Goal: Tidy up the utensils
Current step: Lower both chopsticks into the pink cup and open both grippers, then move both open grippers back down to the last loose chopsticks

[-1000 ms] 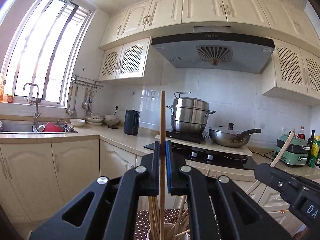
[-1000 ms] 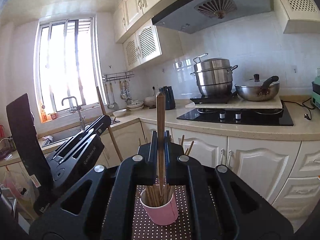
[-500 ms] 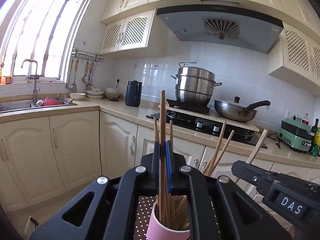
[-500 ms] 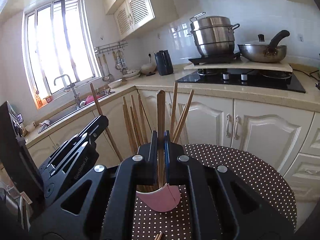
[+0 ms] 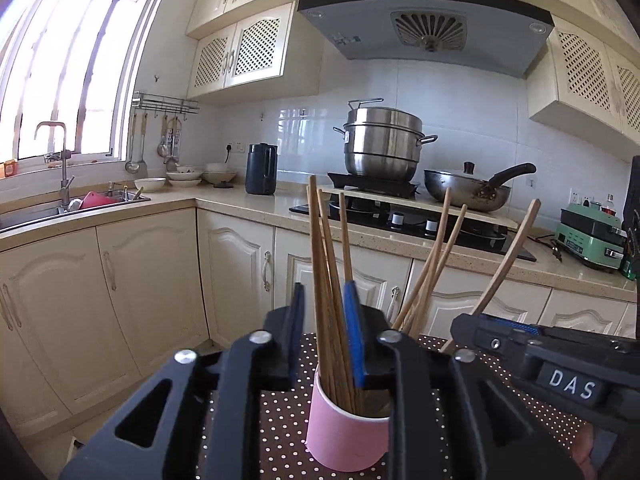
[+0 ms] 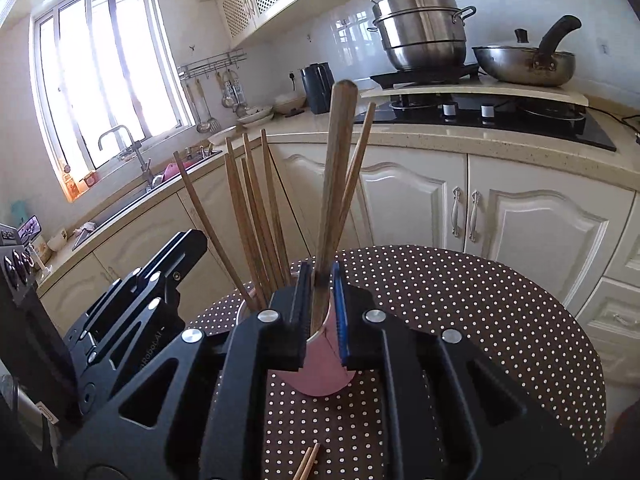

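Both tongs, left tongs (image 5: 326,332) and right tongs (image 6: 322,304), are opening, letting my chopsticks (image 6: 334,168) drop among the others in the pink cup (image 5: 344,428) on the dotted counter (image 6: 480,320), while two stray chopsticks (image 6: 308,462) are lying there waiting.

Kitchen w/ cream cabinets (image 5: 140,280) below a speckled beige surface (image 5: 240,206), white tiled wall (image 5: 304,136) behind. Bright daylight thru big barred window (image 5: 68,60) above the sink (image 5: 24,216); grey range hood (image 5: 424,28) over black hob (image 6: 520,114), lattice-door upper cabinets (image 5: 240,54) either side.
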### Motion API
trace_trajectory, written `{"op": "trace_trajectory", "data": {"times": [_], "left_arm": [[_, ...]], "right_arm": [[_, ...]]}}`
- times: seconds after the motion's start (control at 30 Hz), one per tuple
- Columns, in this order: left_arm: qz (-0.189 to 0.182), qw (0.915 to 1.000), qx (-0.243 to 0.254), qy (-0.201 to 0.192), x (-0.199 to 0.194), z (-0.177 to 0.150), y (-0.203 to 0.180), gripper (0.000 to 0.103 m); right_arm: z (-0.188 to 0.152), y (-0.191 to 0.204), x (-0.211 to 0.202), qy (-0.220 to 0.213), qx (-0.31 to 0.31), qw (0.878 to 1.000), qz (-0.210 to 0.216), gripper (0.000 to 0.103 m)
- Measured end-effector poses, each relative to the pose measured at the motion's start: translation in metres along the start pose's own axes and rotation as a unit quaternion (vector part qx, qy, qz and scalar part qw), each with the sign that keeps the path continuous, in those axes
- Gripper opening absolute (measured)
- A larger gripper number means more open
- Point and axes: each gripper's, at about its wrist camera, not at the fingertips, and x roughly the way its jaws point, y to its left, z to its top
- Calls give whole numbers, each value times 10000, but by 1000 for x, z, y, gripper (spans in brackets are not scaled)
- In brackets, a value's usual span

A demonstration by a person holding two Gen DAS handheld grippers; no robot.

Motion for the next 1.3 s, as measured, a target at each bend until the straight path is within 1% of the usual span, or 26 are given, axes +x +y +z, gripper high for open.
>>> {"op": "trace_trajectory", "data": {"times": [0.03,0.07,0.17,0.5,0.6,0.67,0.83,0.97,1.03,1.3], "left_arm": [[-7,10000,9,-29,-3,0,0,29],[-4,10000,26,-51,-6,0,0,29],[79,9998,96,-124,-15,0,0,32],[158,9992,217,-287,-48,6,1,39],[204,9991,258,-250,-59,4,1,40],[168,9994,222,-216,-65,1,2,41],[217,9995,231,-61,-80,-12,5,41],[173,9993,224,263,-87,-26,7,41],[215,9985,259,437,-89,-35,8,41],[217,9947,299,963,-95,-73,12,41]], "right_arm": [[-2,-1,-1,-3,28,10000,-41,52],[-4,-3,-4,-58,46,10000,-64,62],[-6,-3,-10,-97,16,9999,-120,62],[-13,-4,-35,-142,63,9999,-51,64],[-17,-2,-48,-218,-3,9997,-73,69],[-21,-1,-56,-245,-38,9997,-70,72],[-34,0,-69,-153,-75,9997,-160,77],[-49,0,-70,134,-132,9994,-302,82],[-60,0,-67,325,-209,9986,-351,84],[-106,-7,-44,1108,-218,9925,-472,84]]}}
